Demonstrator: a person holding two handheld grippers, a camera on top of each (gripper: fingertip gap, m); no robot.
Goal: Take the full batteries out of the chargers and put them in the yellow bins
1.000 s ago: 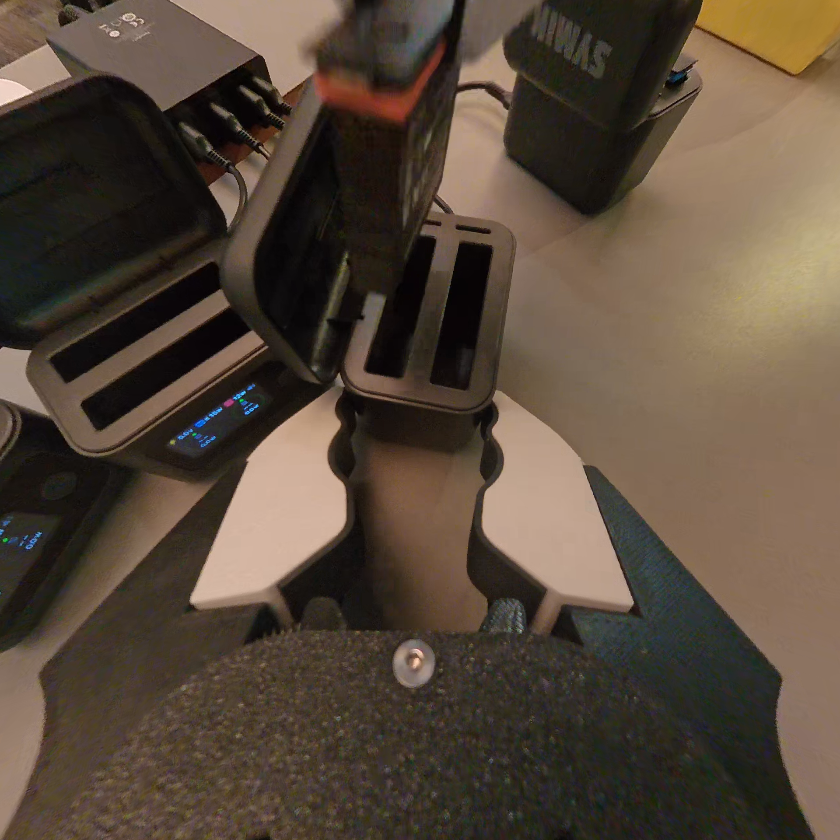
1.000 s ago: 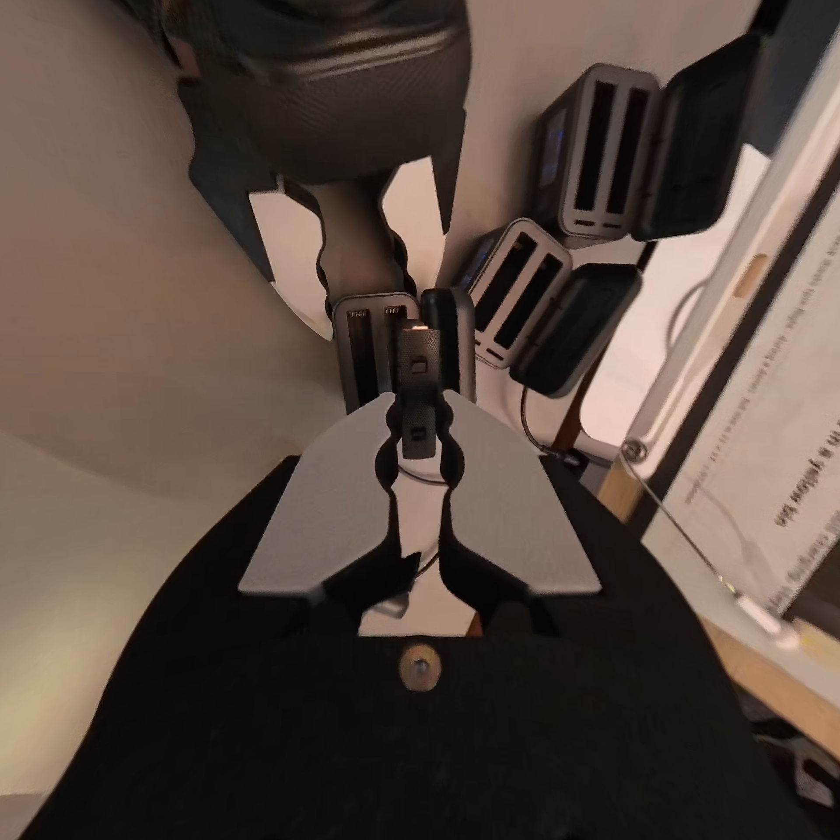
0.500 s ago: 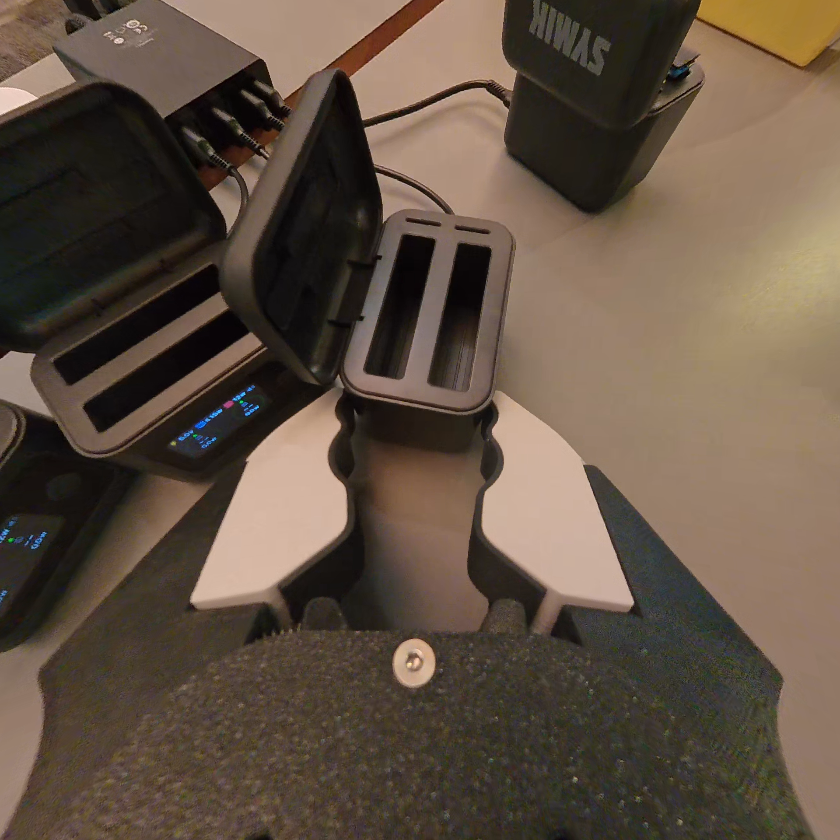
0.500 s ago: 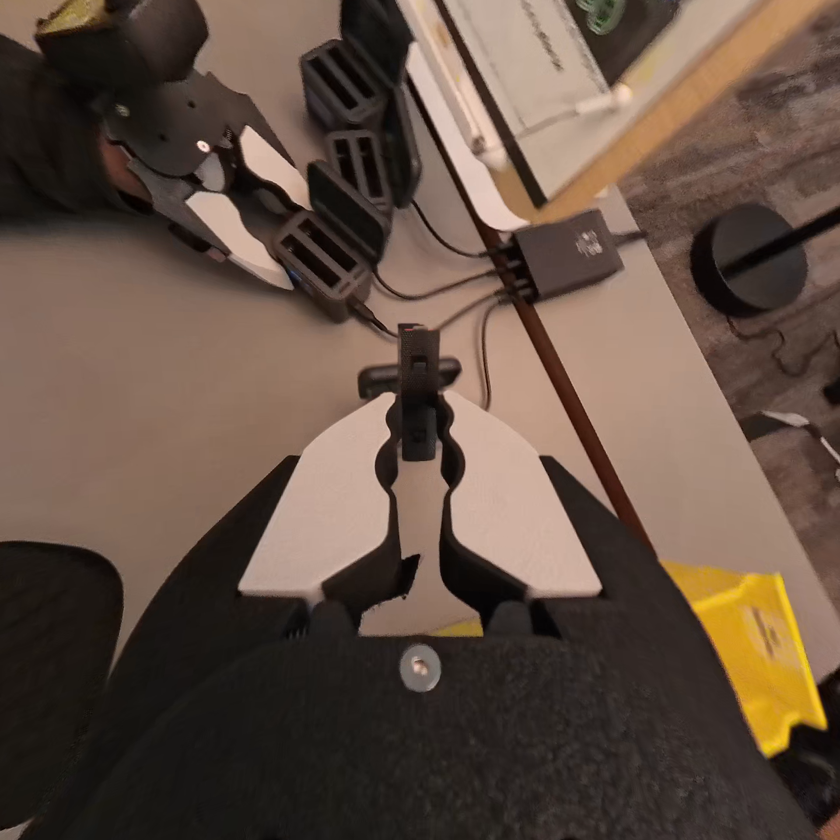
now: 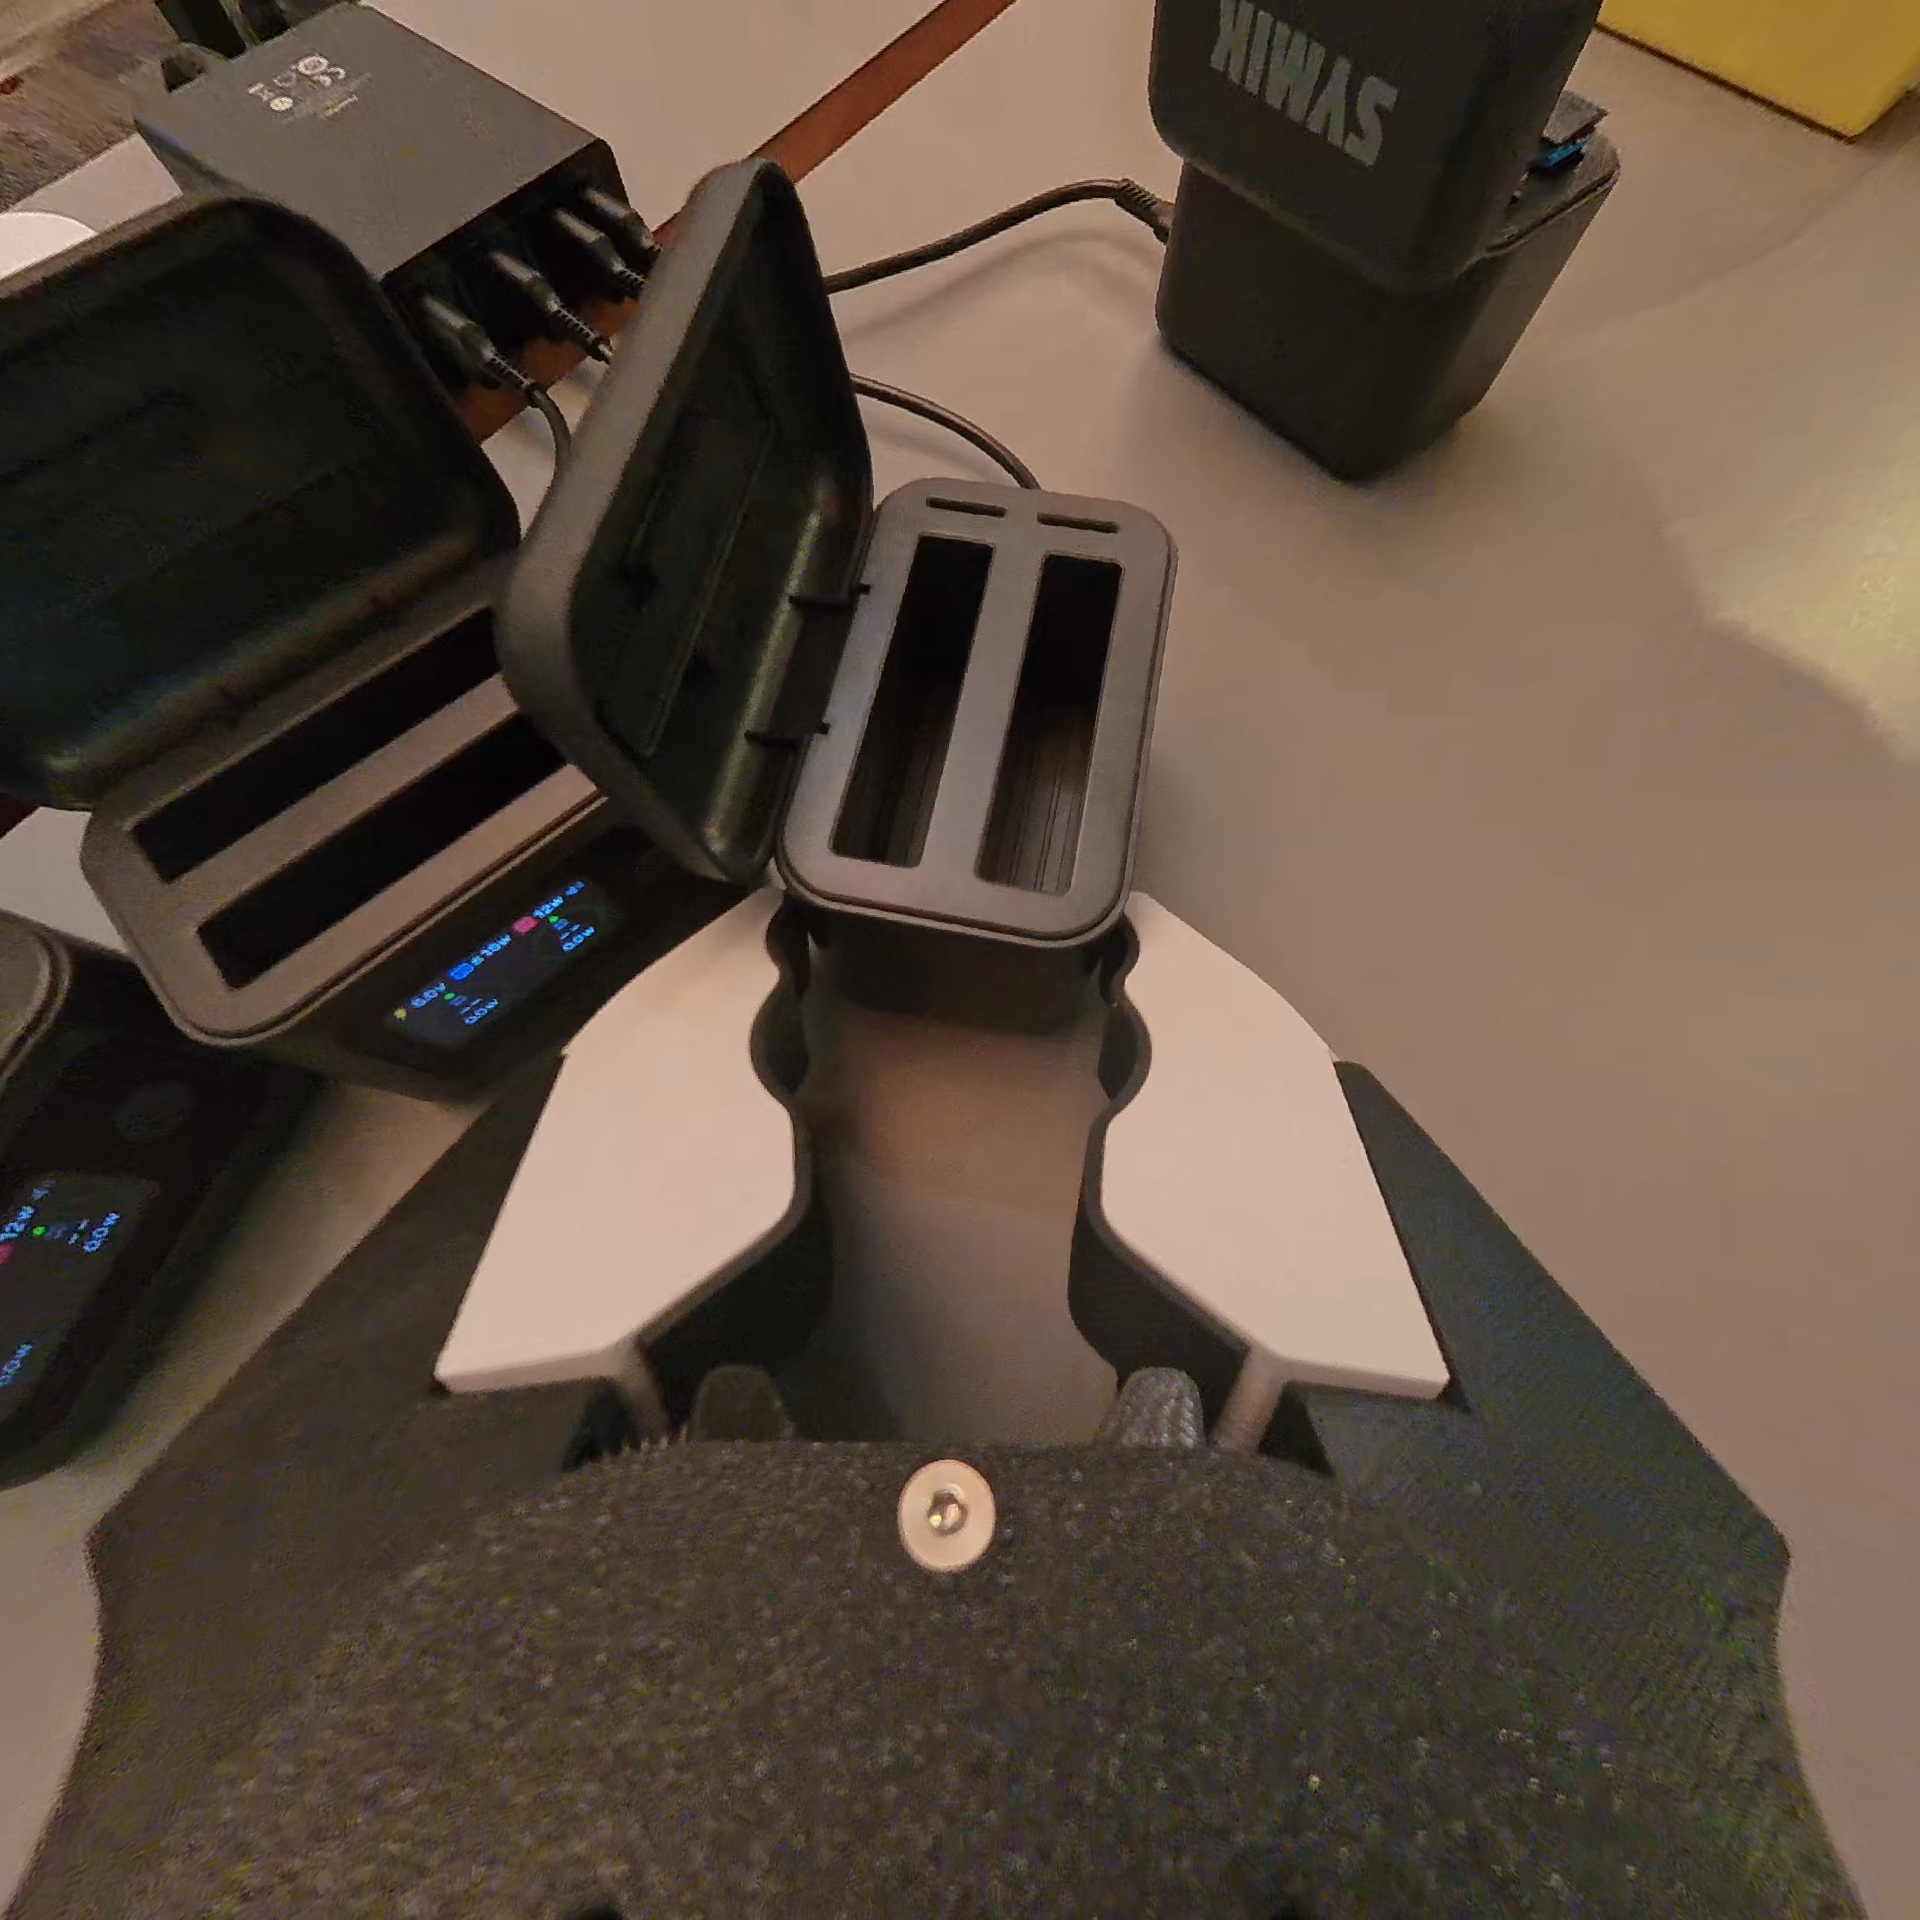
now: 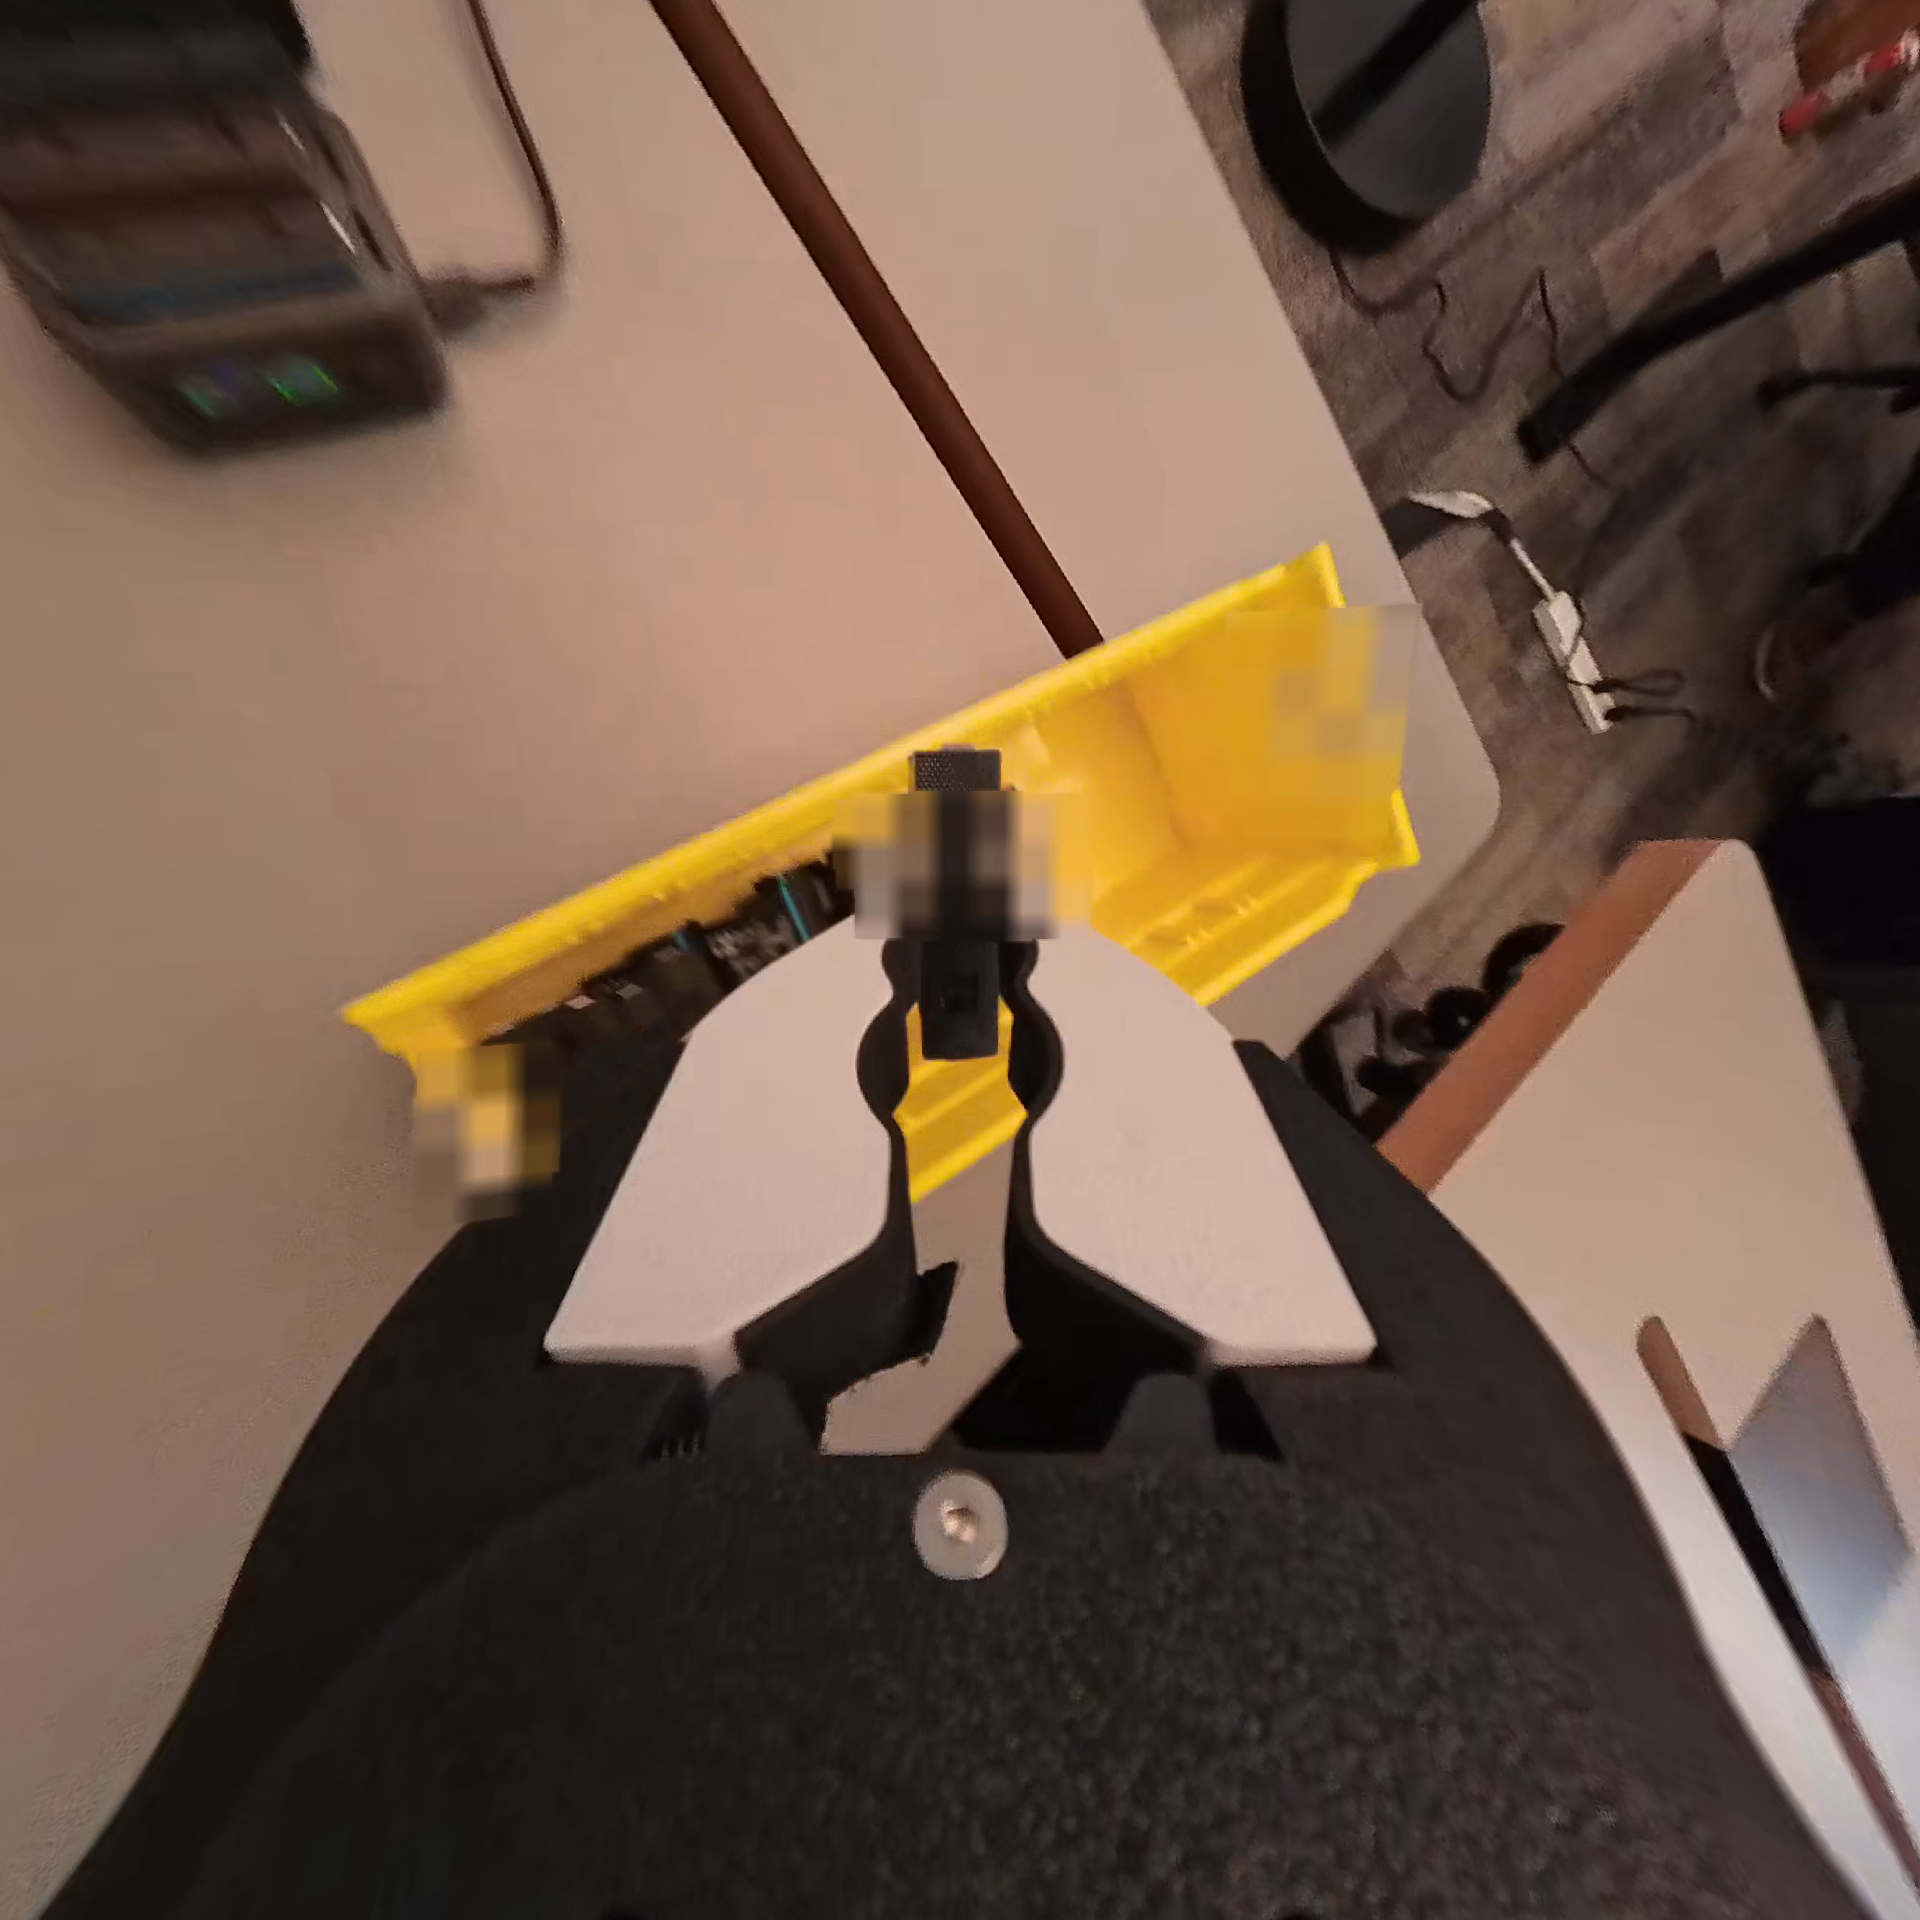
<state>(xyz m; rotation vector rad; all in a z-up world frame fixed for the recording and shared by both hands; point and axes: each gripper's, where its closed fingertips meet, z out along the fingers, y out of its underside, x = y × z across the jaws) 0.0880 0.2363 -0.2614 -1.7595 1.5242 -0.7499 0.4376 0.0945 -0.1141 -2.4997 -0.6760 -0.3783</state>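
Left claw: fingers clamped round open charger, both slots empty, on worktop. Right claw: pinching black battery above yellow bin holding batteries.

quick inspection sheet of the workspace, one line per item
surface: pale table, brown strip running across it.
job's things: open charger, both slots empty, lid up; second open charger beside it, slots dark, screen lit; closed charger behind; battery in the right claw above the yellow bin, which already holds dark batteries.
clutter: nothing seen on the table.
grippers: left claw grips the open charger's base; right claw shut on the battery.
cables: black cable to the closed charger; several plugged into a black power hub.
surroundings: grey floor with a round black stand base and loose wires.
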